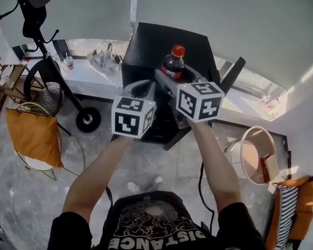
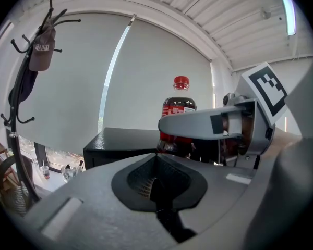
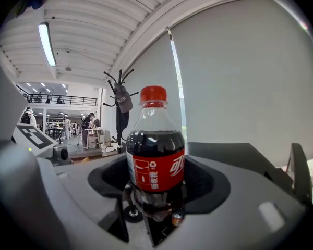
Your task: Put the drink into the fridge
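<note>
A cola bottle (image 1: 173, 63) with a red cap and red label stands upright in my right gripper (image 1: 169, 78), which is shut on its lower body (image 3: 155, 163). The bottle hangs just in front of the top of the black fridge (image 1: 161, 48), a low dark box by the window. A dark panel (image 1: 230, 76) sticks out at the fridge's right side. My left gripper (image 1: 141, 89) is beside the right one, shut with nothing between its jaws (image 2: 155, 187). From the left gripper view, the bottle (image 2: 179, 111) and right gripper (image 2: 235, 125) show at the right.
A black coat rack (image 1: 39, 33) with a cap stands at the left, an orange-cushioned chair (image 1: 34, 134) below it. A white round bin (image 1: 253, 152) sits on the floor at the right. Cups and small items line the window ledge (image 1: 91, 69).
</note>
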